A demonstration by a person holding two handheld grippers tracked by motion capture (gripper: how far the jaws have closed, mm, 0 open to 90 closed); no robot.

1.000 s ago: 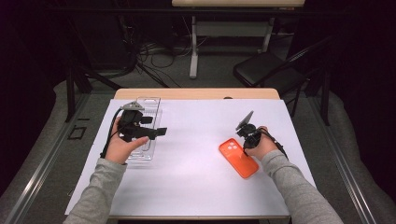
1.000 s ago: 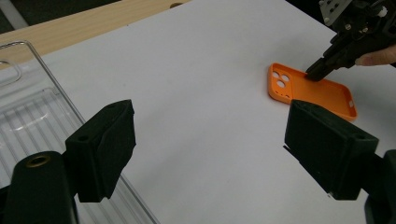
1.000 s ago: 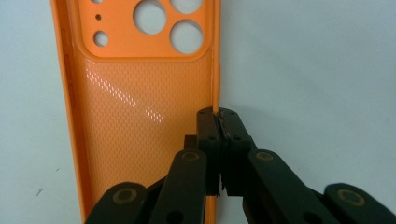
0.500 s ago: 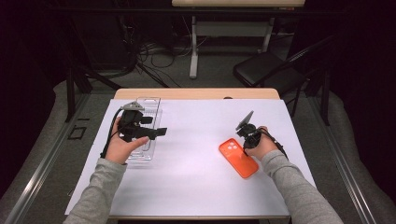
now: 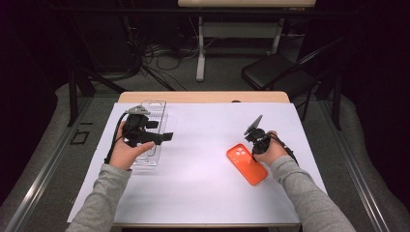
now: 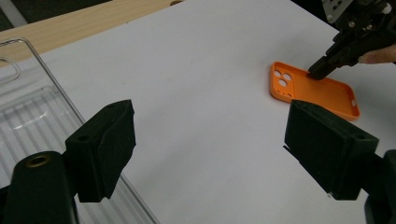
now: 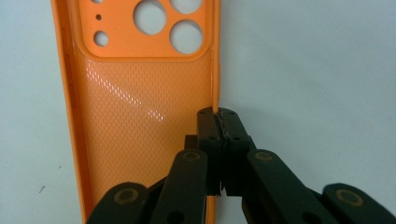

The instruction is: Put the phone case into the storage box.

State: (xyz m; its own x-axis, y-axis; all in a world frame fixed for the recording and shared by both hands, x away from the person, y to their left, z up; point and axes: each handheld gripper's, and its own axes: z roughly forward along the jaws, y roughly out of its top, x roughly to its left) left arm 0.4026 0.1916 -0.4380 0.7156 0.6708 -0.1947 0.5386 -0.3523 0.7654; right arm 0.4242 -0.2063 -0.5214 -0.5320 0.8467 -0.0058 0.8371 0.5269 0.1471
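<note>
An orange phone case (image 5: pixel 246 164) (image 6: pixel 313 91) lies inner side up on the white sheet at the right. My right gripper (image 5: pixel 254 151) (image 7: pixel 218 116) is shut on the case's long side wall, the wall pinched between its pads, about midway along the case (image 7: pixel 140 116). The left gripper view has that gripper (image 6: pixel 322 69) at the case's far edge. My left gripper (image 5: pixel 165 137) (image 6: pixel 210 130) is held open above the right rim of a clear plastic tray (image 5: pixel 151 107) (image 6: pixel 28 107) at the left, nothing between its jaws, pointing toward the case.
A white sheet (image 5: pixel 203 145) covers most of the wooden table (image 5: pixel 203 97). Behind the table stand a black chair (image 5: pixel 270 72) and a white desk leg (image 5: pixel 199 48), with cables on the floor.
</note>
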